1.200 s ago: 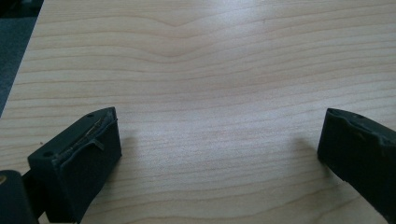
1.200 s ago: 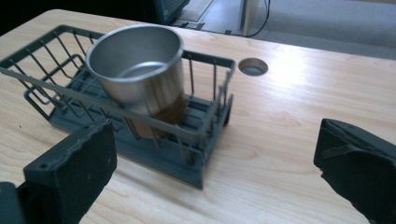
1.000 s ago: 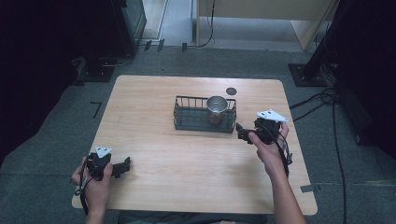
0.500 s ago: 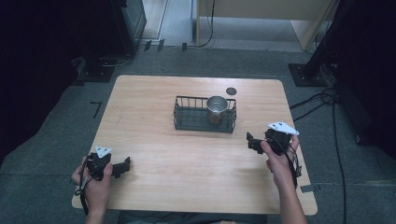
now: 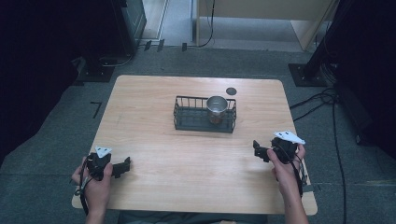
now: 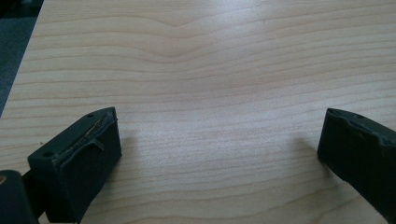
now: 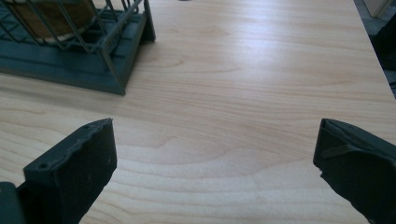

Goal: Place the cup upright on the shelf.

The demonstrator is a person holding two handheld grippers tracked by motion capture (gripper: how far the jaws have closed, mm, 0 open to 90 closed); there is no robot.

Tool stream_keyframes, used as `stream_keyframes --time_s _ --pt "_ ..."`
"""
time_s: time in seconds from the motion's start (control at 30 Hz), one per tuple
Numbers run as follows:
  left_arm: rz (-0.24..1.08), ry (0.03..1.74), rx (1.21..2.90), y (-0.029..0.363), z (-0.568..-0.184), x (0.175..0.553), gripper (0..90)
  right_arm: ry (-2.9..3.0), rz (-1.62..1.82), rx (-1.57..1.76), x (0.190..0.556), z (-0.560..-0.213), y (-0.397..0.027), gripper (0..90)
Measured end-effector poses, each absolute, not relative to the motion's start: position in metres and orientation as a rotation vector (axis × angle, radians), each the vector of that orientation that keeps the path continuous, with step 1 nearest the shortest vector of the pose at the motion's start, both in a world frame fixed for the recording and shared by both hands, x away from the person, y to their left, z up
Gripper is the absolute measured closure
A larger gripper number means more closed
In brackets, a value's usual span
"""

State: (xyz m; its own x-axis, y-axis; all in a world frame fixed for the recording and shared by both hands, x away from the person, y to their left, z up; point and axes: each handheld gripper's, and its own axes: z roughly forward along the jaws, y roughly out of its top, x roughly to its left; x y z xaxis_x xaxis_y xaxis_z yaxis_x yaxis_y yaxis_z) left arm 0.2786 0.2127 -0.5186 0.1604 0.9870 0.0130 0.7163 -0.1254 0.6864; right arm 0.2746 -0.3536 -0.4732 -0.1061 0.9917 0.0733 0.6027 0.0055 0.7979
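The right tongs (image 5: 259,151) have drawn back from the wire basket (image 5: 204,114); both tongs released.

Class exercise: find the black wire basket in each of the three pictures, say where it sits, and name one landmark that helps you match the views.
High view: the wire basket stands at the table's centre, toward the far edge, with a metal cup in its right end.
Left gripper view: not in this picture.
Right gripper view: the basket's corner is at the upper left.
Shared landmark: the pale wooden tabletop, seen beneath both open claws.
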Motion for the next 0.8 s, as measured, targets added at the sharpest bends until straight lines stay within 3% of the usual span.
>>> stream_keyframes --time_s 0.8 --pt "0.655 1.611 1.906 0.213 -0.519 0.279 0.0 1.750 0.860 1.731 0.246 -0.506 -0.381 0.0"
